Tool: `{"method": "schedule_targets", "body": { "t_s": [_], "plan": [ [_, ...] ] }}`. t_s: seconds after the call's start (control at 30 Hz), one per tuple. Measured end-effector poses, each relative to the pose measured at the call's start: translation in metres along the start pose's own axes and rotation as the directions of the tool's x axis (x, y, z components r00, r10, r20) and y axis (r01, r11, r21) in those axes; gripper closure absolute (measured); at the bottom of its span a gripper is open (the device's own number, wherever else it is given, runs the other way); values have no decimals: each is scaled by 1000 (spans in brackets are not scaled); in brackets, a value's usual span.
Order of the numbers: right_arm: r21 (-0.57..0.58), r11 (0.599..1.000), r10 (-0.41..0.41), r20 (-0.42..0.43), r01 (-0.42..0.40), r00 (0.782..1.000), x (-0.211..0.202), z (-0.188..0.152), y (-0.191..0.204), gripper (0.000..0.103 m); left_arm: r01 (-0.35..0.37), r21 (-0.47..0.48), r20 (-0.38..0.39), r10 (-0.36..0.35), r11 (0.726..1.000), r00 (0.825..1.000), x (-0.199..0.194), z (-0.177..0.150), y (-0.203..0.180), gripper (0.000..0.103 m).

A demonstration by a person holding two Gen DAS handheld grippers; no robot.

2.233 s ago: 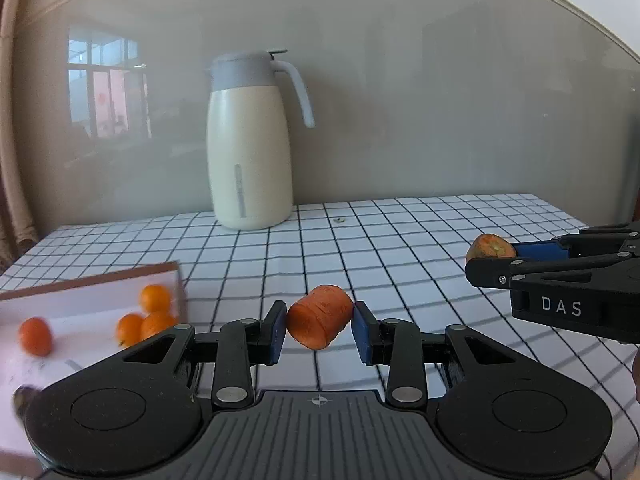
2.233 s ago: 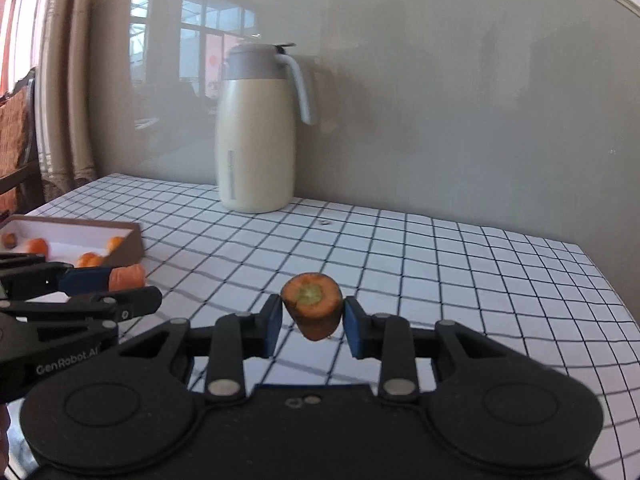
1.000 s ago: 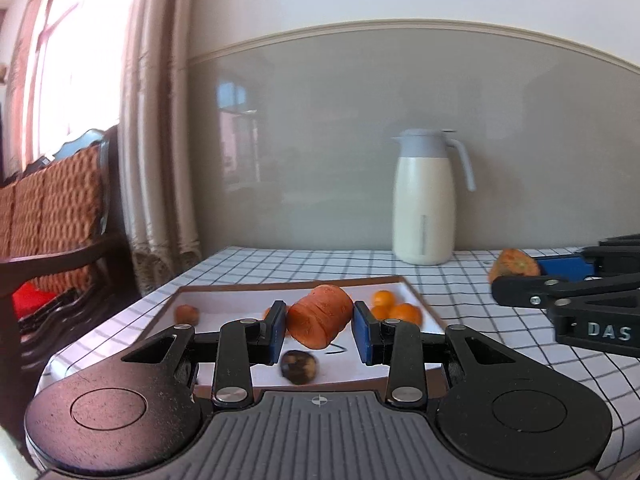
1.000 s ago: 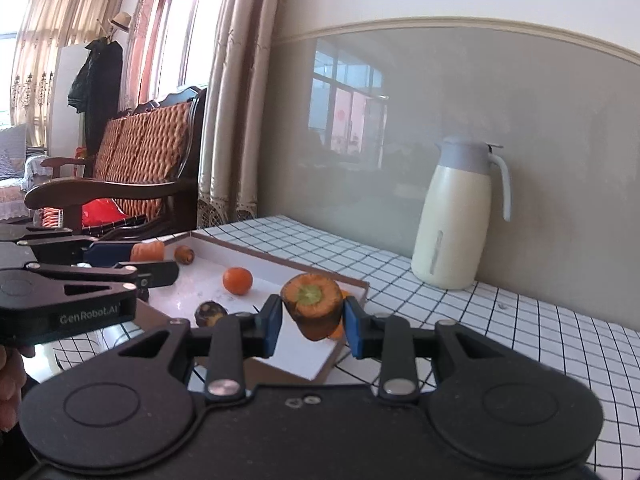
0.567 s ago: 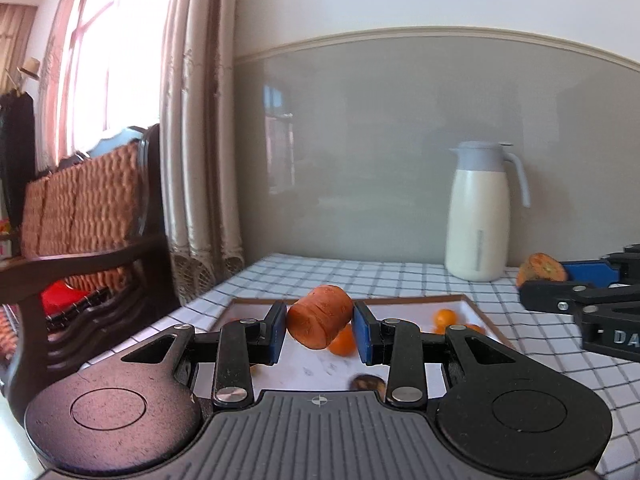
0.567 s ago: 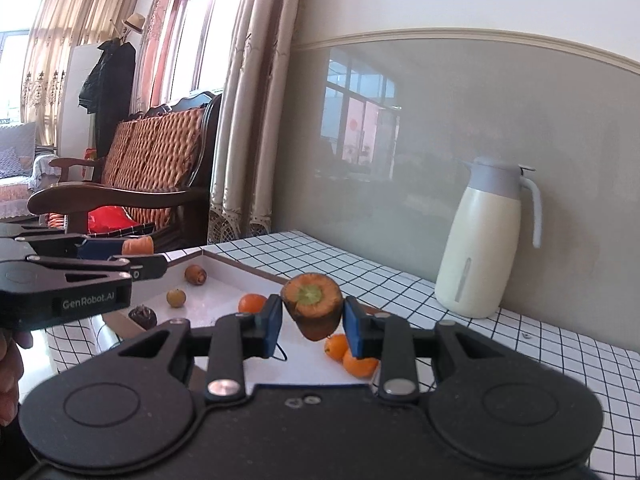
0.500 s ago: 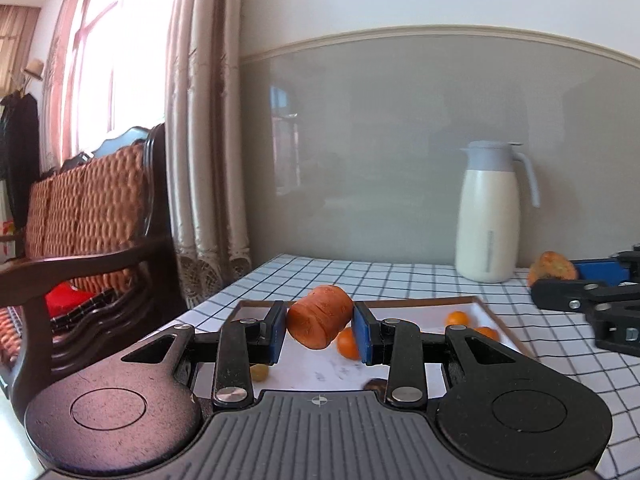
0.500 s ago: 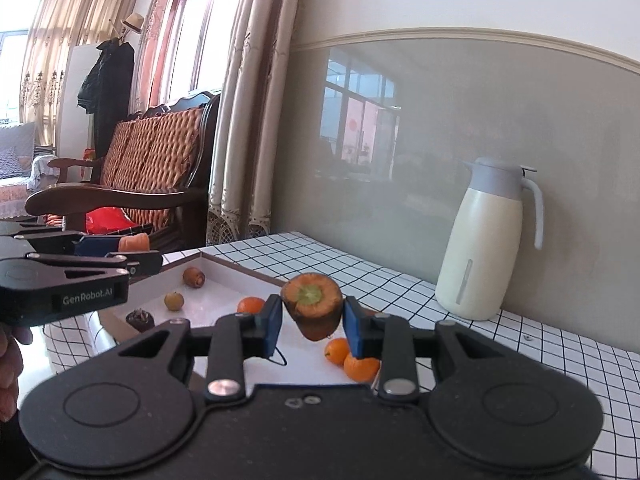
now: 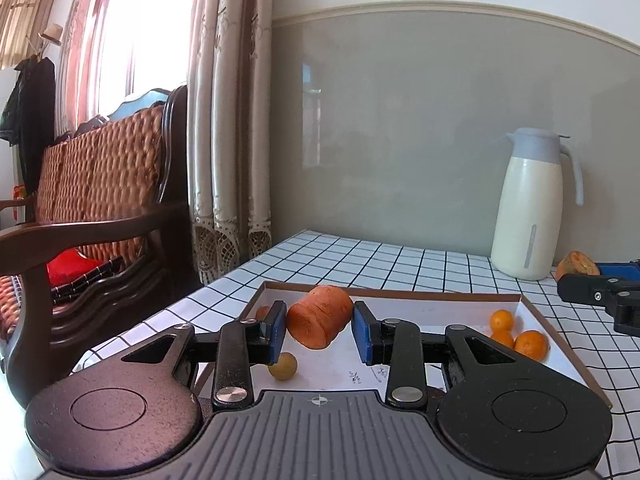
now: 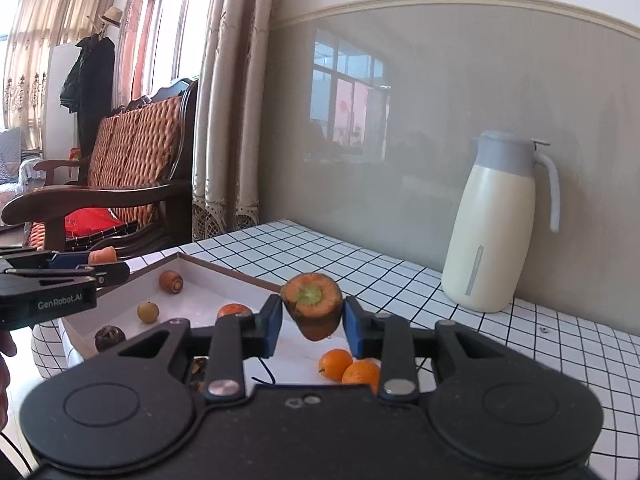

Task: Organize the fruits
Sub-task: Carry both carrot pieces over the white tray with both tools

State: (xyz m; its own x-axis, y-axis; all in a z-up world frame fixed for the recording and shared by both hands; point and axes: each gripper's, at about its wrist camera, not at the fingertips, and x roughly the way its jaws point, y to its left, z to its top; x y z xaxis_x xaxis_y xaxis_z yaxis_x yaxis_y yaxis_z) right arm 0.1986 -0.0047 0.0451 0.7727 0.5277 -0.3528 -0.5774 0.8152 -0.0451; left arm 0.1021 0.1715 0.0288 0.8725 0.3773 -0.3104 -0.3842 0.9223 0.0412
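Here your left gripper [image 9: 319, 330] is clamped by its blue pads on a stubby carrot chunk [image 9: 320, 317], ridged and matte orange, held above the near edge of the shallow white tray [image 9: 532, 312] with its brown rim. Your right gripper [image 10: 311, 322] pinches a second carrot piece [image 10: 312, 305], cut face up, showing a pale green core. In the tray lie glossy round oranges [image 10: 336, 363], a small yellowish fruit [image 10: 148, 311], a wrinkled dark one [image 10: 109, 337] and a brownish one [image 10: 171, 281]. The tablecloth [image 10: 360, 268] is white with a black grid. A smooth cream jug [image 10: 494, 236] with a grey lid stands behind. "GenRobot.AI" reads on the left gripper's side; the scribbles on the tray floor are illegible, and the gripper bodies hide the tray's near part.
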Motion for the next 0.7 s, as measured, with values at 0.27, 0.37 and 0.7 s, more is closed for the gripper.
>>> {"method": "schedule_targets", "body": {
  "t_s": [0.27,0.37,0.7],
  "plan": [
    [7,1000,2,-19,-2,1000,20,4,-2,79,3,6,-30,-2,1000,1000,18,1,2,67],
    [10,1000,-3,-33,3,999,26,3,-4,79,3,6,-36,-3,1000,999,23,2,1,67],
    [25,1000,-10,-61,11,998,42,2,-11,79,1,5,-60,-1,1000,998,40,3,0,67]
  ]
}}
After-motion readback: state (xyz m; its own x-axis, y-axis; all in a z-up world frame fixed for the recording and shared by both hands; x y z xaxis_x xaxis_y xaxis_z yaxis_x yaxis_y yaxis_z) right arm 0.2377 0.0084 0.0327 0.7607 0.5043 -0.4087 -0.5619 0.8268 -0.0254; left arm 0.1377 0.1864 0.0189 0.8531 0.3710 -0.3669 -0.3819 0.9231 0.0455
